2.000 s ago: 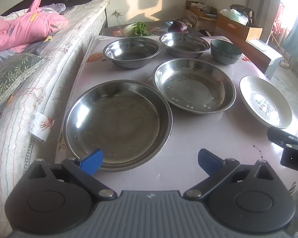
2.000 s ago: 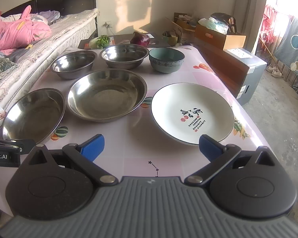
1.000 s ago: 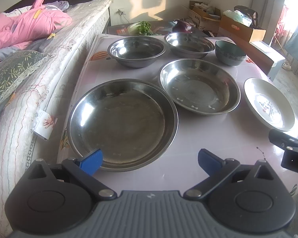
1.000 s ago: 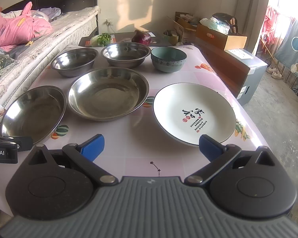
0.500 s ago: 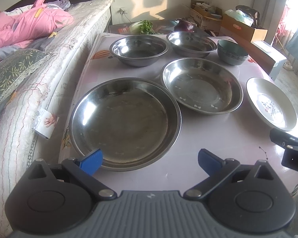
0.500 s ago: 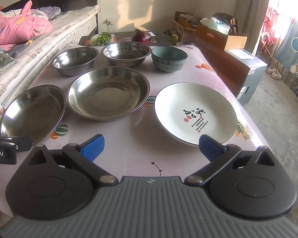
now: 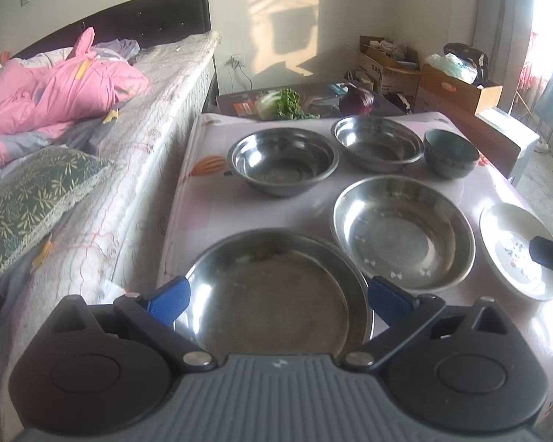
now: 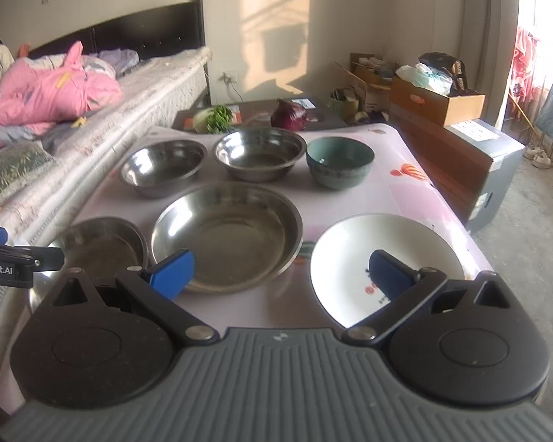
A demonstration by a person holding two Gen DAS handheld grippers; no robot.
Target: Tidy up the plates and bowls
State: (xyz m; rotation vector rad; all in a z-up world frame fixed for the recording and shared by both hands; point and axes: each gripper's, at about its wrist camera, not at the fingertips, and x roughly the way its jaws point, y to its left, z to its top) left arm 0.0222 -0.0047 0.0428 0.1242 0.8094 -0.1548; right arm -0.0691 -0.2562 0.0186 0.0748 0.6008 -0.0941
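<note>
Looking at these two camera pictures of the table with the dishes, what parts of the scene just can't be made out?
- Near rim of the closest steel plate: left wrist view, hidden behind the left gripper's body.
- Printed design on the white plate: right wrist view, partly covered by a blue finger of the right gripper; too small to read anyway.
- Contents of the cardboard boxes: too far and small in both views.
- Table front edge: hidden behind the gripper bodies.

Pale pink tabletop (image 8: 405,191) printed with orange balloon motifs. Four dishes are bare silver steel: the near plate (image 7: 276,294), the wider plate (image 7: 402,232), and two bowls (image 7: 282,160) (image 7: 378,143). The small bowl (image 8: 339,162) is dull teal. The white plate (image 8: 354,258) carries black and red characters. Both grippers (image 7: 276,291) (image 8: 280,269) have blue fingers on black and grey bodies. At upper left, a pink quilt (image 7: 55,88) on the bed.
</note>
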